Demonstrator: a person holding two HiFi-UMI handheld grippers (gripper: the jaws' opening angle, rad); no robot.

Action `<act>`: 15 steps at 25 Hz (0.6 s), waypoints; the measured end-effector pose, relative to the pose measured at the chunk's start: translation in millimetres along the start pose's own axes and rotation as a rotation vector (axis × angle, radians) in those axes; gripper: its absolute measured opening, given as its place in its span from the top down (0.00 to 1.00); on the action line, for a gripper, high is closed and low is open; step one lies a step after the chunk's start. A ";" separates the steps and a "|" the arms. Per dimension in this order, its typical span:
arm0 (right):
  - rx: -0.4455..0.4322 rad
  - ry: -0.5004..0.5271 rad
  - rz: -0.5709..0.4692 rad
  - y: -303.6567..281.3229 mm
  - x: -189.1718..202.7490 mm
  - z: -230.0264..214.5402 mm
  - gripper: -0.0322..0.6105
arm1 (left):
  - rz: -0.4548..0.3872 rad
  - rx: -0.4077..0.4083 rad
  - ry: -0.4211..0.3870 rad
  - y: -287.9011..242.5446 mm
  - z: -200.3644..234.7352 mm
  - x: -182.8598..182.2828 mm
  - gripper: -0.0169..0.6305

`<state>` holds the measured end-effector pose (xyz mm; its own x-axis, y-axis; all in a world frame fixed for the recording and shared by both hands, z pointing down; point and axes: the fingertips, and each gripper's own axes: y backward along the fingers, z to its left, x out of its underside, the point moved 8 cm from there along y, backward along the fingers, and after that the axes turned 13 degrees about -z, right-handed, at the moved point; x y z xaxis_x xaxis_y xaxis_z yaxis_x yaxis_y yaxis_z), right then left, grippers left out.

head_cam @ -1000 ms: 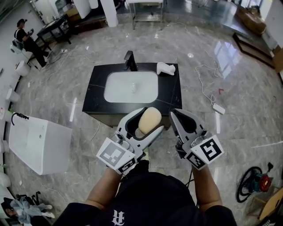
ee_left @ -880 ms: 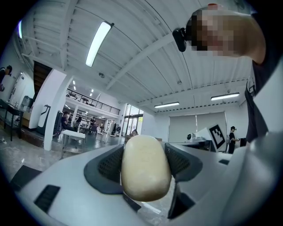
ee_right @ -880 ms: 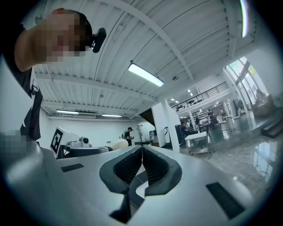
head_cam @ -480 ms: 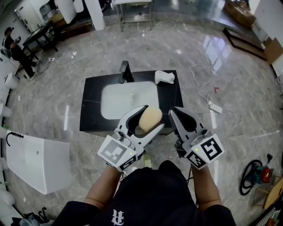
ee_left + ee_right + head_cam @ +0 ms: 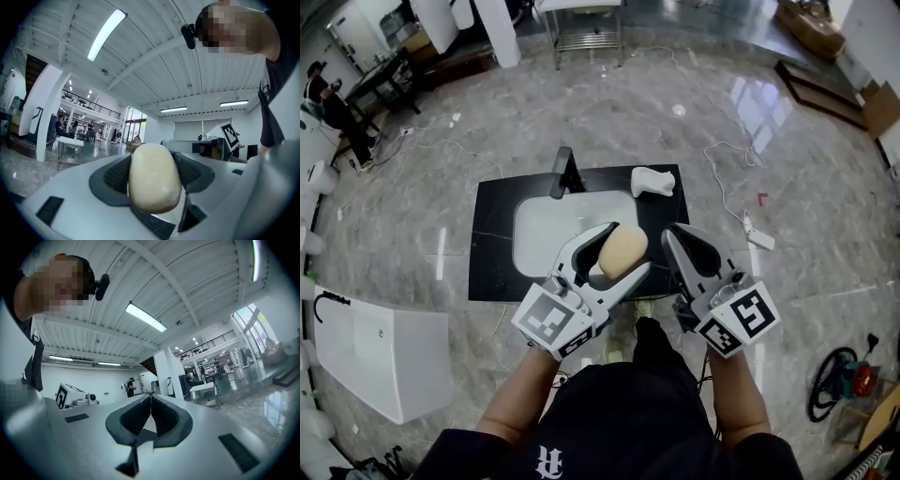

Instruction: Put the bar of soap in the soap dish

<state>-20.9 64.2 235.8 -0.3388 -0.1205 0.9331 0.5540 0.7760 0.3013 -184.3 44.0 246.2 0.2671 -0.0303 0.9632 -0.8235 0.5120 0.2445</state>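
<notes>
One soap bar [image 5: 622, 251] sits clamped in the left hand-held gripper [image 5: 627, 247], near the sink [image 5: 546, 220]; right hand-held gripper [image 5: 673, 237] closed.

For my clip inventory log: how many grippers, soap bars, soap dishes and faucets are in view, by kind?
grippers: 2, the left gripper and the right gripper
soap bar: 1
soap dish: 1
faucet: 1
total: 5

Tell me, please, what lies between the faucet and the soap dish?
Nothing: between faucet and soap dish only bare black countertop shows, in the head view.
</notes>
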 end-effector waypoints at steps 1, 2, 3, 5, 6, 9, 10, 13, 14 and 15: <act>-0.003 -0.005 -0.001 -4.6 0.7 -8.8 0.94 | 0.004 -0.002 -0.002 -7.0 5.3 3.1 0.52; -0.006 -0.011 -0.001 -9.1 1.5 -18.0 0.94 | 0.008 -0.006 -0.002 -14.2 10.8 6.3 0.52; -0.010 -0.016 0.000 -14.0 2.4 -27.6 0.94 | 0.012 -0.010 -0.002 -21.6 16.6 9.5 0.52; -0.018 -0.026 0.005 -26.0 2.9 -48.6 0.94 | 0.023 -0.023 0.001 -37.7 30.0 15.3 0.52; -0.020 -0.030 0.006 -32.7 2.2 -60.2 0.94 | 0.030 -0.029 0.001 -46.8 37.2 18.0 0.52; -0.022 -0.046 0.004 -49.5 0.4 -96.7 0.94 | 0.050 -0.046 0.002 -75.3 56.9 28.3 0.52; -0.023 -0.052 0.005 -53.6 0.5 -108.3 0.94 | 0.056 -0.048 0.002 -84.5 62.5 32.4 0.52; -0.025 -0.071 0.006 -65.7 1.6 -141.4 0.94 | 0.081 -0.046 -0.006 -110.9 79.0 44.5 0.52; -0.026 -0.078 0.006 -69.9 2.4 -152.6 0.94 | 0.090 -0.044 -0.012 -119.5 84.8 48.9 0.52; -0.028 -0.087 0.007 -73.6 3.5 -164.0 0.94 | 0.101 -0.044 -0.018 -128.2 90.3 53.5 0.52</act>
<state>61.8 -94.9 249.0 -0.3993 -0.0602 0.9149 0.5768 0.7591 0.3017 -109.6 -100.7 276.5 0.1748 0.0084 0.9846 -0.8231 0.5501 0.1415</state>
